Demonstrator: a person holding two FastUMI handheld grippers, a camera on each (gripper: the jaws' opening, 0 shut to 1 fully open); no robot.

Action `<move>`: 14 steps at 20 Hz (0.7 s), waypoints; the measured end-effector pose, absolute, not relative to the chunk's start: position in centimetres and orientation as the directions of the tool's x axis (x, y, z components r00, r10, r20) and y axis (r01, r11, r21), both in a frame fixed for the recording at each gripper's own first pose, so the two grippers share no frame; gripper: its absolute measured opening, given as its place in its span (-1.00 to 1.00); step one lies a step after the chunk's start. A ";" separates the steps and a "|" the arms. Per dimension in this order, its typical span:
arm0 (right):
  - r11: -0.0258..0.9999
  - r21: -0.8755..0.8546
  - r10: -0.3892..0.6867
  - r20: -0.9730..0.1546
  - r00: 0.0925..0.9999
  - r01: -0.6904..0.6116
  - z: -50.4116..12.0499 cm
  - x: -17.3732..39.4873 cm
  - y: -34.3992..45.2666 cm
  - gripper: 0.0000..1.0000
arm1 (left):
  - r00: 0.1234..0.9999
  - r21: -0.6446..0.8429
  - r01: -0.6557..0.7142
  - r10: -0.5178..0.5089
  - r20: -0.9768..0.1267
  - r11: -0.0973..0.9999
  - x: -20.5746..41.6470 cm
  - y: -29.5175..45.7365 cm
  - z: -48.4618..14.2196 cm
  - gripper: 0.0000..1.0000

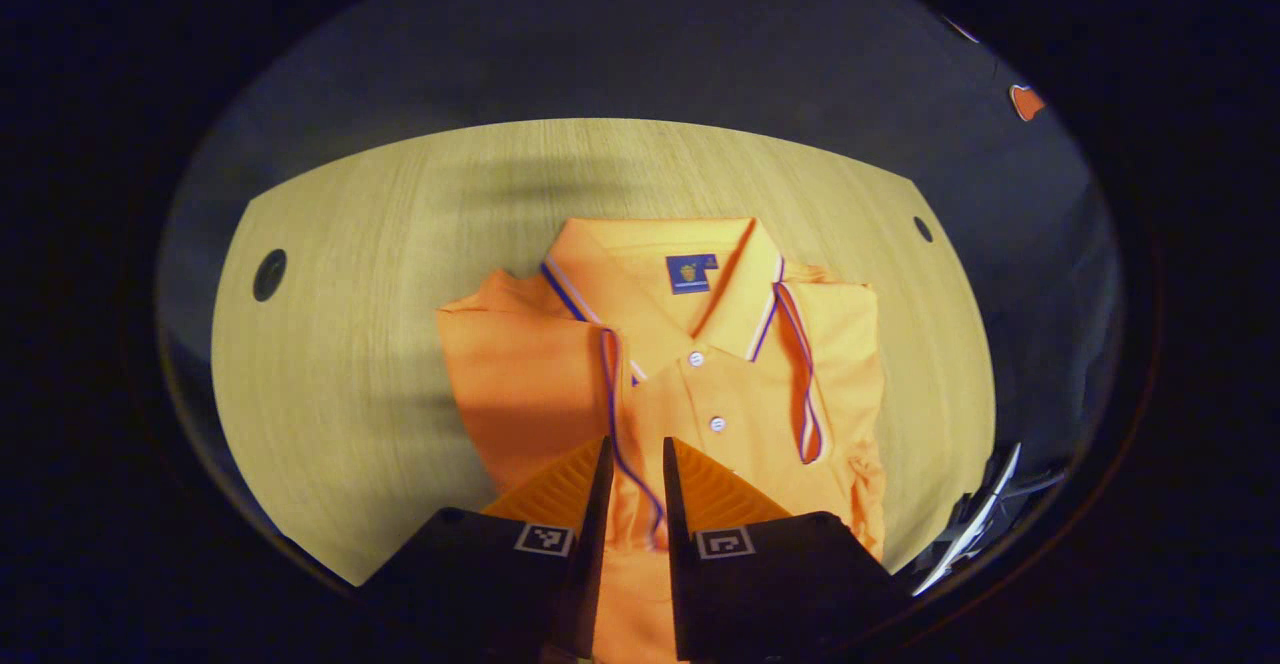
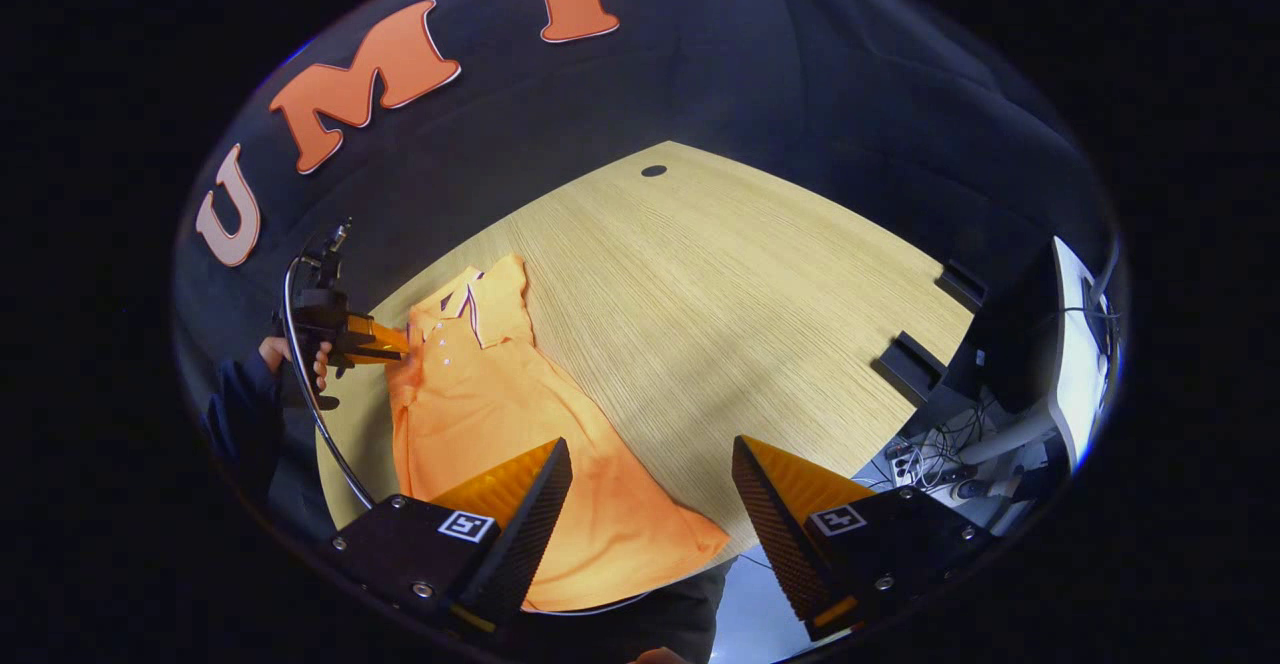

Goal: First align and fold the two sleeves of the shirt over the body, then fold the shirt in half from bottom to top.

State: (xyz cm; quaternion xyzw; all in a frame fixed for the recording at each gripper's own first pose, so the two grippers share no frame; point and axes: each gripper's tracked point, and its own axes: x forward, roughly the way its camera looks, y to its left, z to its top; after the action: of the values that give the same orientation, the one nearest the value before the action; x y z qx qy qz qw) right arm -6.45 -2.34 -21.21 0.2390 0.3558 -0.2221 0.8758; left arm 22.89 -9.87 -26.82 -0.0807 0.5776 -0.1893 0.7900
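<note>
Left tool (image 1: 636,454) pinches sleeve trim (image 1: 625,444); right tool (image 2: 650,464) gapes.

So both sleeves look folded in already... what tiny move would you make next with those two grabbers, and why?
Probably bring the right hand-held gripper down to the shirt's bottom hem. Both sleeves already lie over the body, so the bottom-to-top fold is what remains. This gripper hangs open above the hem, which droops over the table edge, while the left hand-held gripper is up by the buttons.

A pale wooden table (image 2: 760,284) has round holes (image 1: 269,275) near its corners. Past its right edge, tangled cables (image 2: 930,459) lie beside a white stand (image 2: 1010,439).
</note>
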 end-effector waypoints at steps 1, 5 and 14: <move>0.782 0.265 -0.219 -0.731 0.647 0.564 -21.3 -6.5 -2.2 0.97 | 0.245 -0.369 0.209 -0.414 -0.877 0.906 22.5 -10.4 -26.9 -0.37; 0.780 0.260 -0.224 -0.732 0.643 0.569 -21.2 -6.8 -2.1 0.97 | 0.255 -0.359 0.225 -0.411 -0.875 0.906 21.5 -9.7 -26.3 0.37; 0.883 0.202 -0.120 -0.775 0.620 0.424 -22.4 -5.7 -1.0 0.99 | 0.318 -0.337 0.169 -0.375 -0.871 0.926 15.0 -5.7 -22.8 0.90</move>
State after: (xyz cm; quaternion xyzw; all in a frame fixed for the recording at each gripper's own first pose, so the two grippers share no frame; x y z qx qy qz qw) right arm -5.72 -1.00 -22.40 0.1862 0.4076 -0.1544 0.8806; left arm 14.97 -5.73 -22.76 -0.0921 0.5589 -0.1686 0.8067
